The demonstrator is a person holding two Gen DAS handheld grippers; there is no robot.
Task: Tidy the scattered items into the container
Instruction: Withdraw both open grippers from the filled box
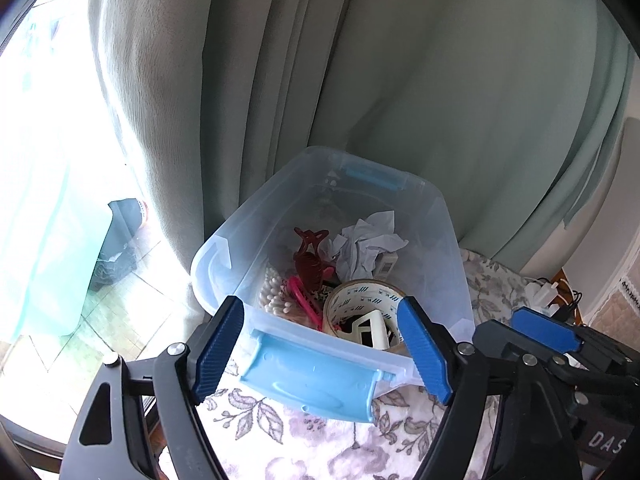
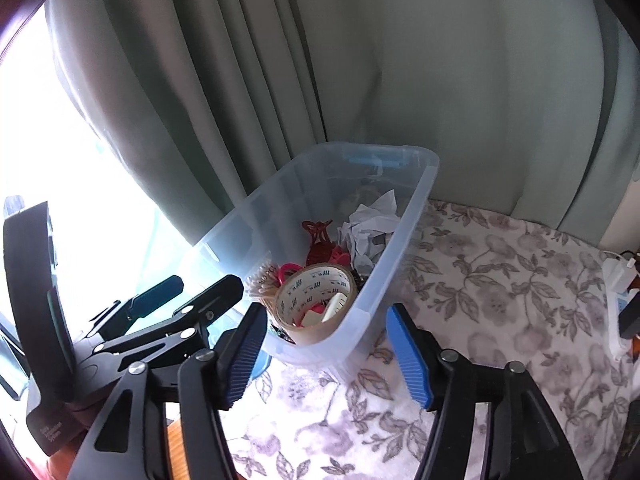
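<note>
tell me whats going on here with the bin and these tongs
A person holds a pair of tongs in each hand at the near end of a clear bin on a floral cloth. The left tongs and right tongs are both open and hold nothing. The bin already holds a tape roll, crumpled paper, cotton swabs and a dark red hair clip. No loose items show on the cloth.
</note>
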